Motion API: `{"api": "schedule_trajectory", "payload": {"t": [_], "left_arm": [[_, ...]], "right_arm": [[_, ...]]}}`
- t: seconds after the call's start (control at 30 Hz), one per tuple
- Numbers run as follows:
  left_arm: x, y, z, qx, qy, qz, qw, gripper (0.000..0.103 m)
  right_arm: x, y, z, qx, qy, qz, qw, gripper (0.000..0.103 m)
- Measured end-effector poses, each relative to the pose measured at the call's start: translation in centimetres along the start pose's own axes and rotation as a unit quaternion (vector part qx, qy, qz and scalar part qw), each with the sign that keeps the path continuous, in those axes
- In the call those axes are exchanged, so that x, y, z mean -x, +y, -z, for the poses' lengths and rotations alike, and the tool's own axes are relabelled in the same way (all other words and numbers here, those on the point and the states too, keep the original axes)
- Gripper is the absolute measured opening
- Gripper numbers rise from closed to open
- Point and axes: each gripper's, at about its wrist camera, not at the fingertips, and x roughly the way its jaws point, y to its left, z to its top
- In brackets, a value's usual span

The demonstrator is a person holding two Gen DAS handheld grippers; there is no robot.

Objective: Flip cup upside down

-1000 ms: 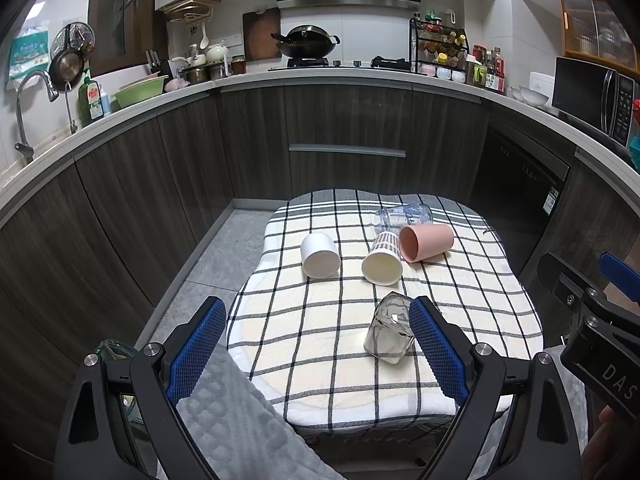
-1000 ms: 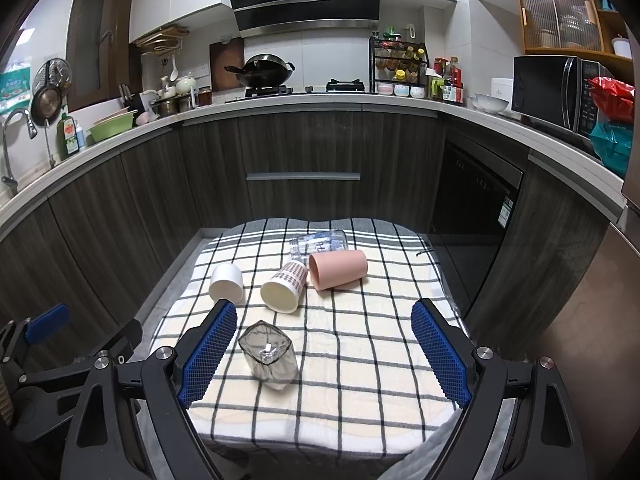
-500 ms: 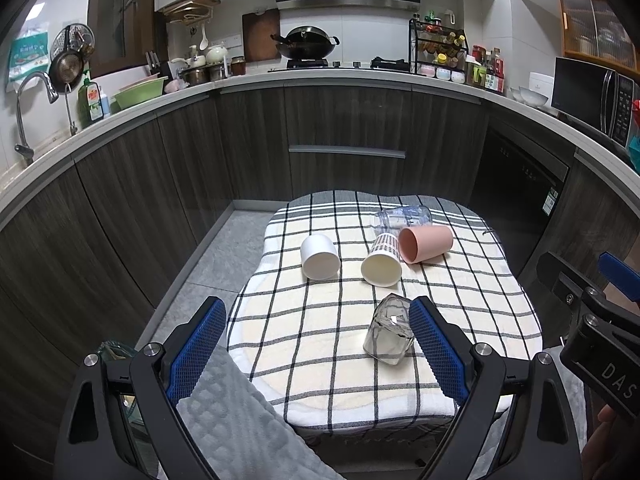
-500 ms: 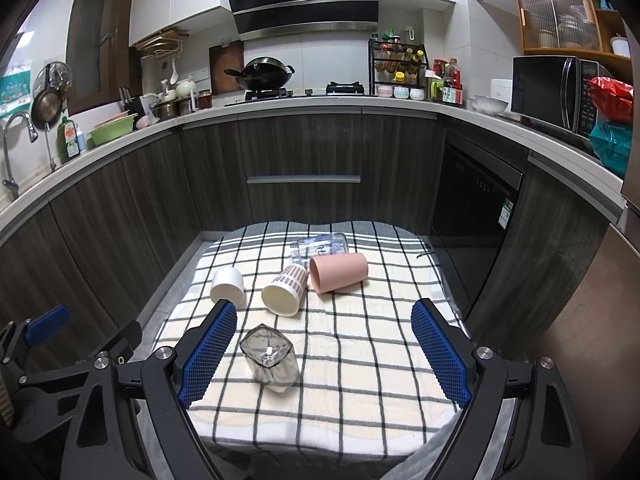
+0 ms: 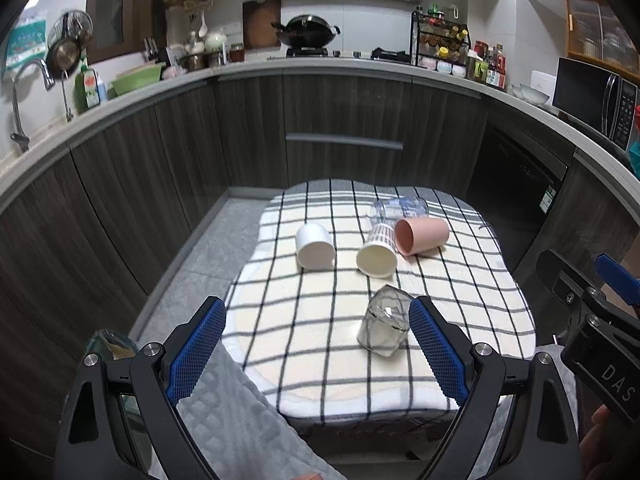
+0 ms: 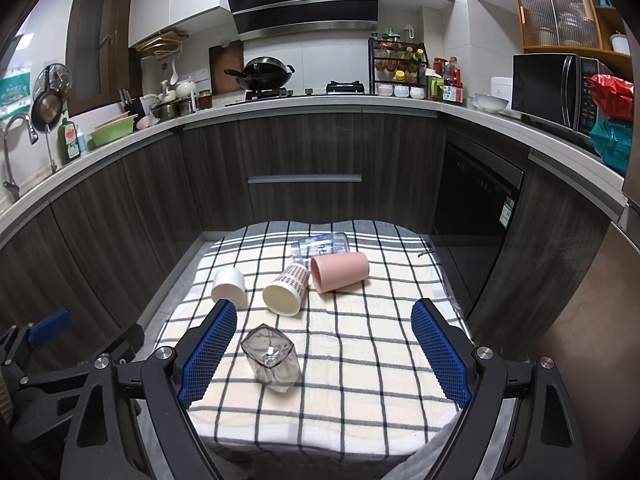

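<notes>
Several cups sit on a checked cloth (image 5: 320, 328) (image 6: 360, 360) over a small table. A clear square glass (image 5: 385, 322) (image 6: 272, 358) stands bottom up nearest me. A white cup (image 5: 314, 246) (image 6: 229, 286), a patterned paper cup (image 5: 377, 254) (image 6: 286, 290), a pink cup (image 5: 420, 235) (image 6: 340, 271) and a clear glass (image 5: 400, 209) (image 6: 320, 245) lie on their sides farther back. My left gripper (image 5: 316, 354) is open and empty at the near edge. My right gripper (image 6: 324, 358) is open and empty, above the near edge.
Dark wood cabinets and a grey countertop (image 6: 320, 110) curve around the table. A grey quilted cloth (image 5: 240, 420) lies below the left gripper. A dishwasher front (image 6: 476, 208) stands to the right. The grey tiled floor (image 5: 208, 248) shows left of the table.
Both views have shifted only slightly. The cups have not moved and both grippers stay open.
</notes>
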Motion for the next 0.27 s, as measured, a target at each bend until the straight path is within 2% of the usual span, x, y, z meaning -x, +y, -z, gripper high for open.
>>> {"api": "schedule_trajectory", "payload": {"t": [0.27], "left_arm": [[-0.27, 0.04, 0.24, 0.0, 0.002, -0.006, 1.0, 0.096]], "right_arm": [[-0.3, 0.21, 0.24, -0.004, 0.003, 0.002, 1.0, 0.089]]}}
